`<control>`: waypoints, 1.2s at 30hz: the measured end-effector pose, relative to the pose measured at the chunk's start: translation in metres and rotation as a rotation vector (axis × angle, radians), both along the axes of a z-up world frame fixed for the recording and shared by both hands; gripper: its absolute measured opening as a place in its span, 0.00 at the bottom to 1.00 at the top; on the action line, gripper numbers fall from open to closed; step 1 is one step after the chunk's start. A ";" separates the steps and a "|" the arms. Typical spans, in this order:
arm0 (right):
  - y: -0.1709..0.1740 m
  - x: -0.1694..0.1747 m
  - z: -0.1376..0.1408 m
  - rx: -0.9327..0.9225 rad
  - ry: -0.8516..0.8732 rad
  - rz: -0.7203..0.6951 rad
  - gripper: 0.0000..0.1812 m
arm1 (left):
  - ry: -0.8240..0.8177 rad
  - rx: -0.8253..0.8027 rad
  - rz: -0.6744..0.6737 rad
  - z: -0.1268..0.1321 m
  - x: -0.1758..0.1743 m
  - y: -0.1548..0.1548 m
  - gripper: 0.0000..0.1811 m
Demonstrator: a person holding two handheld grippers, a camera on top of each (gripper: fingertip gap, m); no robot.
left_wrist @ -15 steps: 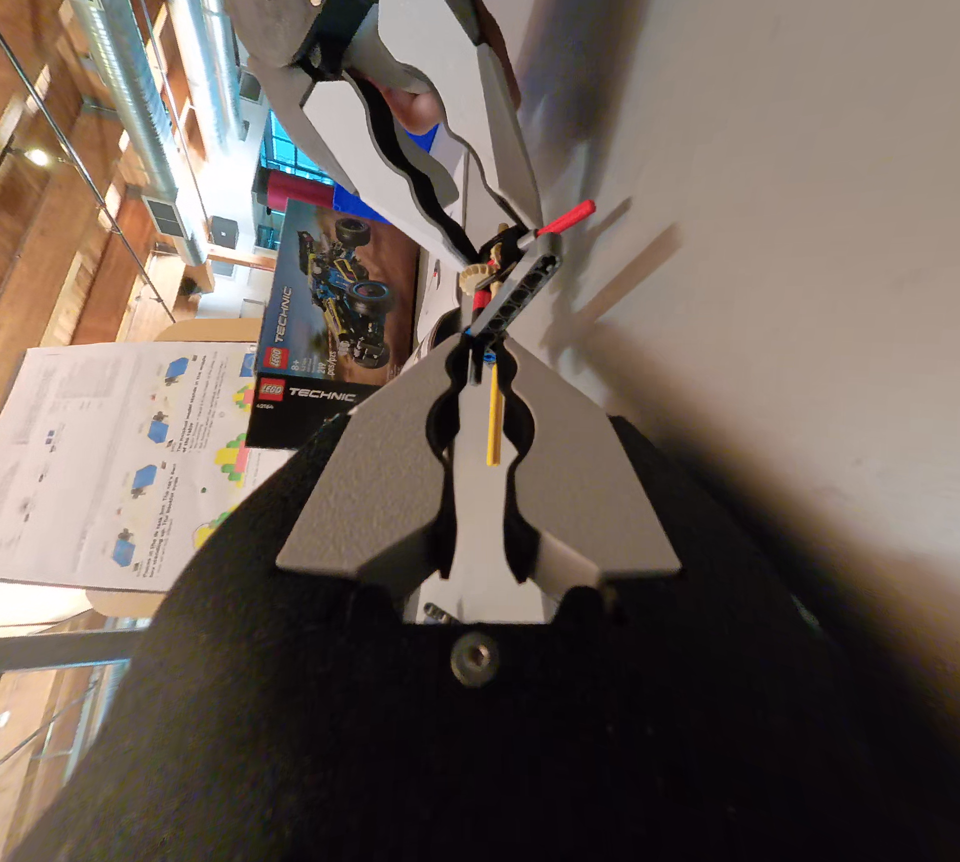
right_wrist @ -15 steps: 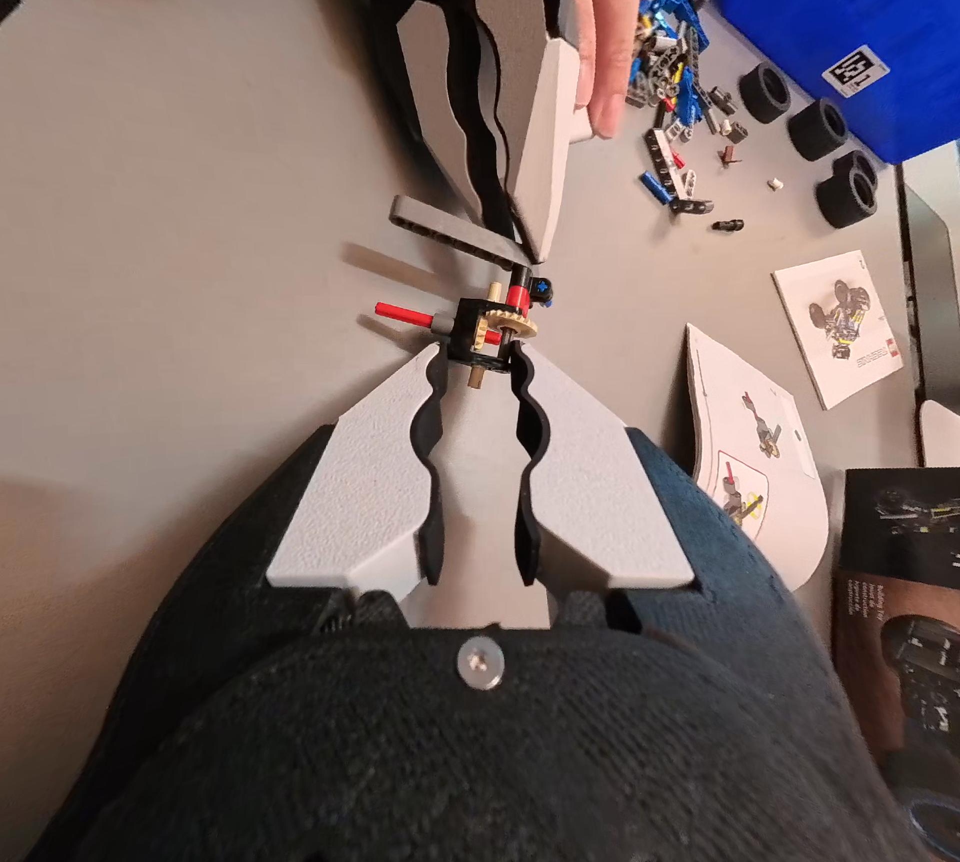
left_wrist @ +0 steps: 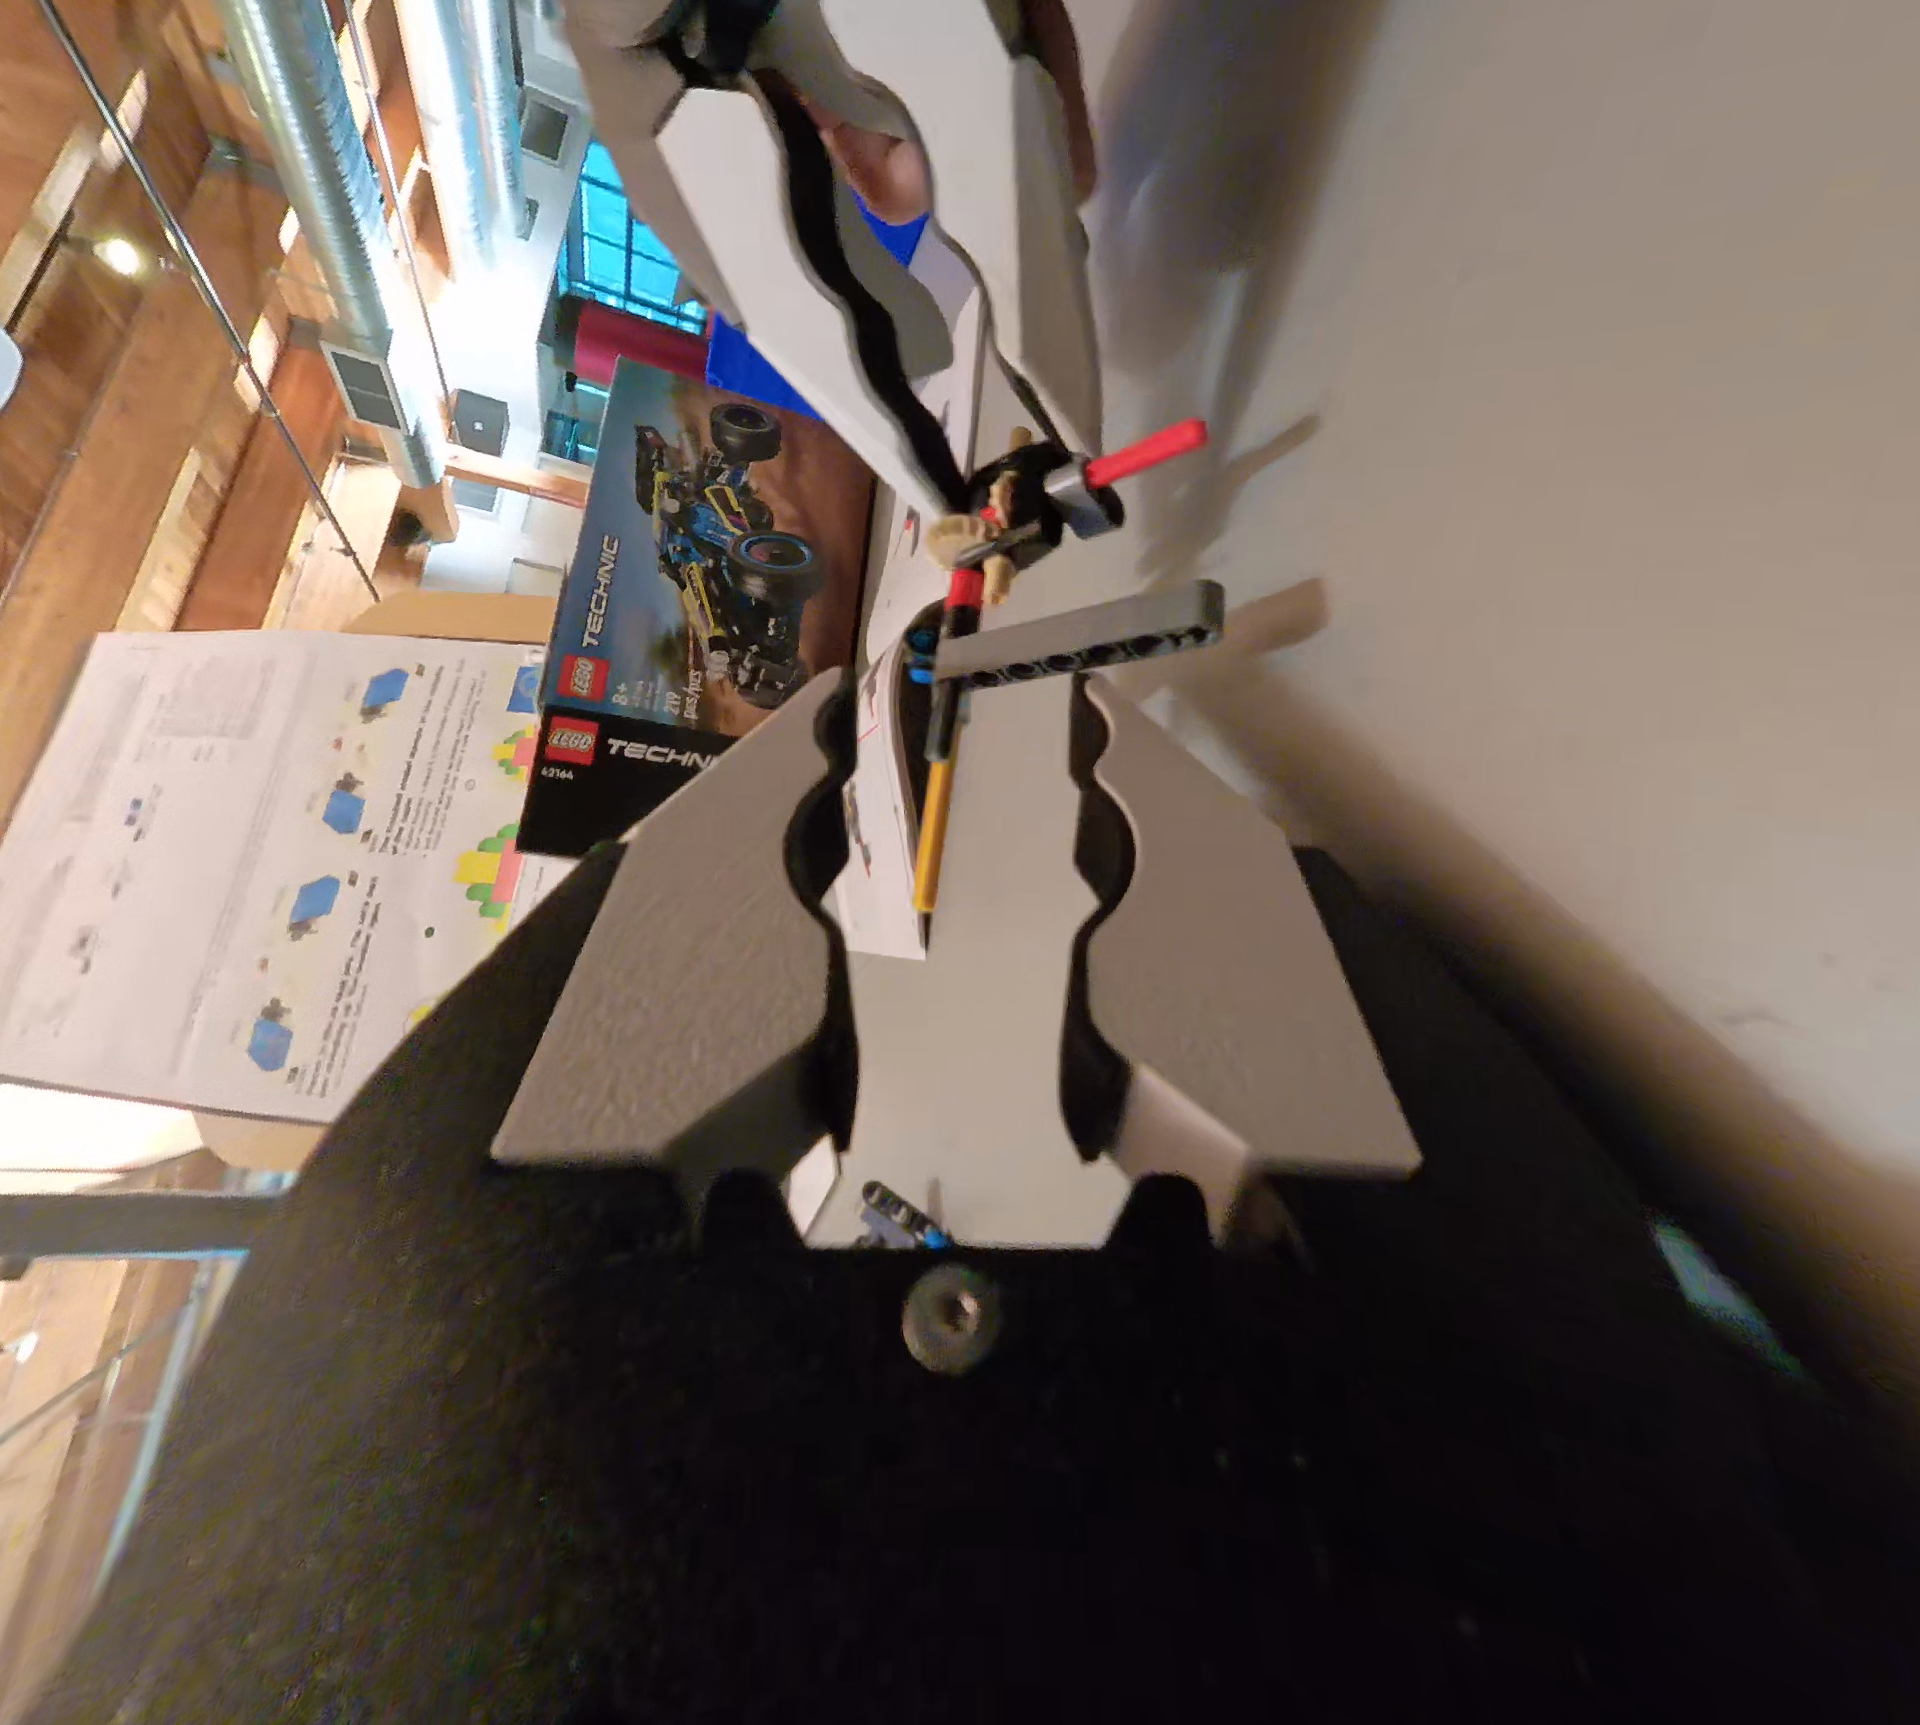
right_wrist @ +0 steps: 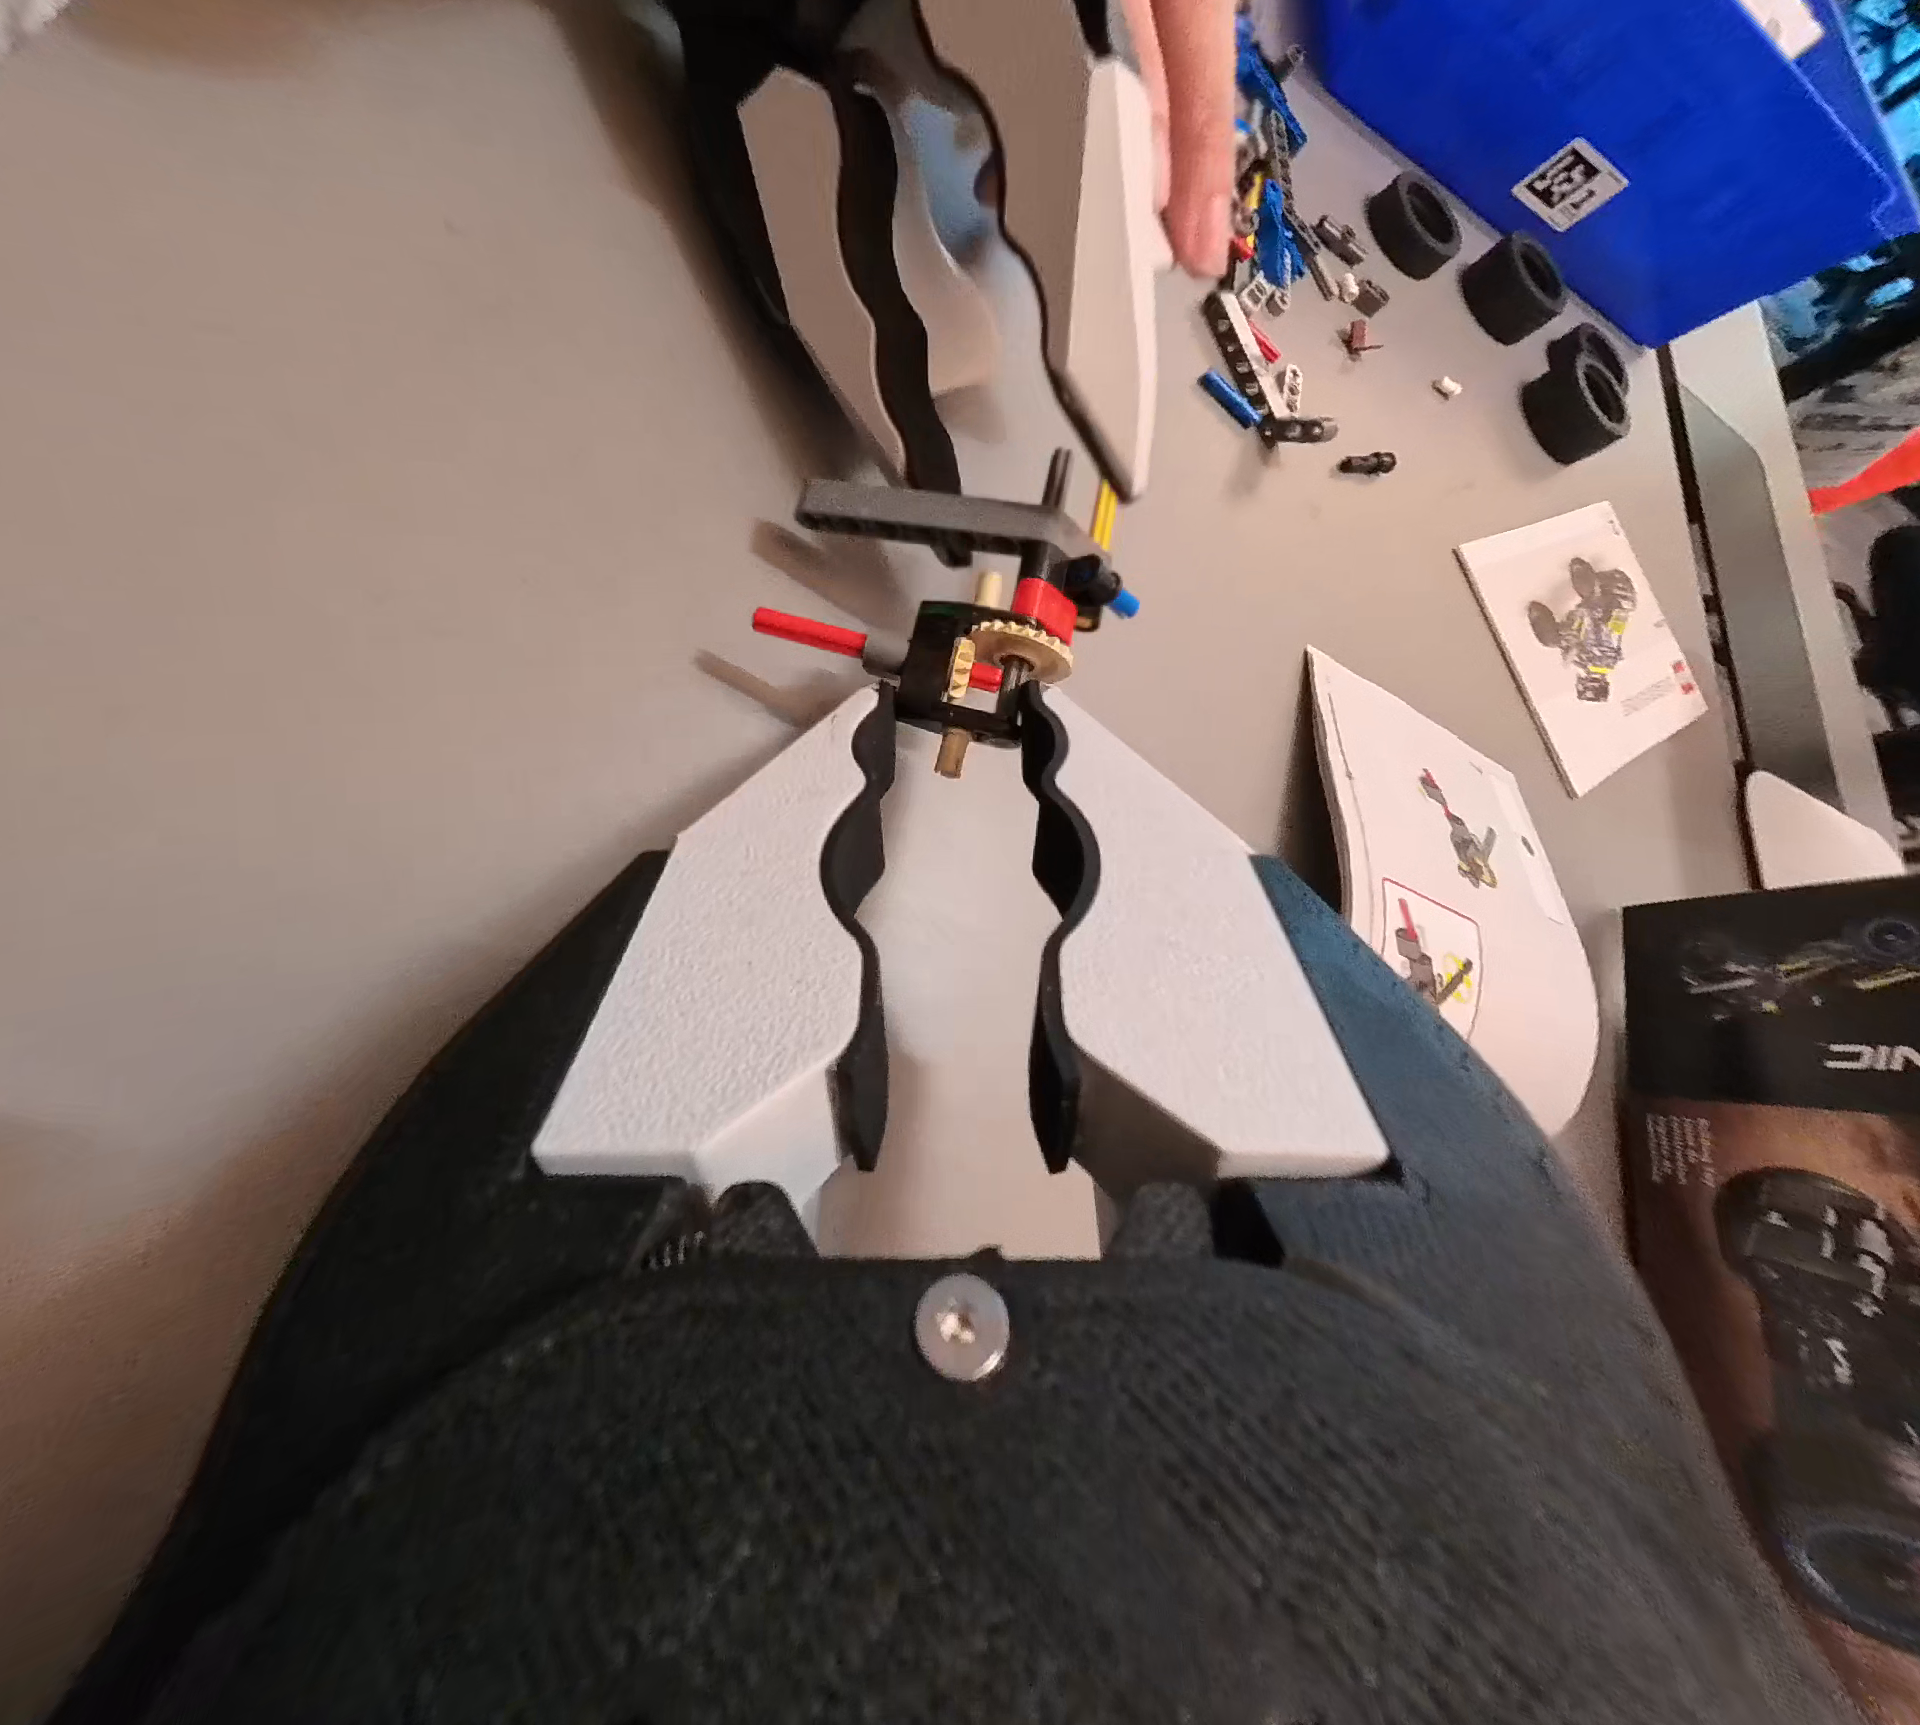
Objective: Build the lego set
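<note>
My right gripper [right_wrist: 956, 699] is shut on the black frame of a small gear assembly [right_wrist: 971, 673] with a tan gear [right_wrist: 1023, 641] and a red axle [right_wrist: 805, 631], held above the grey table [right_wrist: 364, 428]. A grey beam [right_wrist: 935, 522] and a yellow axle [right_wrist: 1103, 517] hang joined to the assembly's far end. My left gripper [left_wrist: 961, 688] is open, its fingers on either side of the grey beam [left_wrist: 1081, 636] and yellow axle [left_wrist: 930, 834] without touching them. The right gripper [left_wrist: 1013, 470] shows at the top of the left wrist view, the left gripper [right_wrist: 1029, 480] at the top of the right wrist view.
Loose pieces [right_wrist: 1268, 304], three black tyres [right_wrist: 1512, 288] and a blue bin [right_wrist: 1558, 65] lie at the far right. An open instruction booklet [right_wrist: 1455, 896], a leaflet [right_wrist: 1579, 647] and the set box [left_wrist: 707, 615] are nearby. A person's fingers [right_wrist: 1174, 65] rest on the left gripper. The tips of both grippers are at nearly the same place.
My left gripper has opened and let go of the grey beam and yellow axle. The beam has swung crosswise. My right gripper still holds the gear assembly.
</note>
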State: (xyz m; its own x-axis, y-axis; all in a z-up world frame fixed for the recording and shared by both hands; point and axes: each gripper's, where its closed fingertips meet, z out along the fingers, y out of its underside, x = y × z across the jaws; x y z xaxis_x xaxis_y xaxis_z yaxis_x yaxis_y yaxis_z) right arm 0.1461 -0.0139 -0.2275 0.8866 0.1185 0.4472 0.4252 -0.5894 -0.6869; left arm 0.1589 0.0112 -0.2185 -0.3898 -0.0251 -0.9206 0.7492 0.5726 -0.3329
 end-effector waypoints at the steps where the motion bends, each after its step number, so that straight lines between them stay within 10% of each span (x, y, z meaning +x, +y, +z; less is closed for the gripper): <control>1: -0.001 0.002 -0.001 -0.009 -0.013 -0.013 0.12 | 0.014 -0.017 0.010 0.003 0.000 0.001 0.23; 18: 0.001 0.011 -0.015 -0.044 -0.039 -0.067 0.12 | 0.752 -0.373 0.518 0.004 0.014 0.041 0.18; 36: 0.000 0.014 -0.016 -0.028 -0.013 -0.084 0.12 | 1.121 -0.392 0.556 -0.013 0.003 0.022 0.17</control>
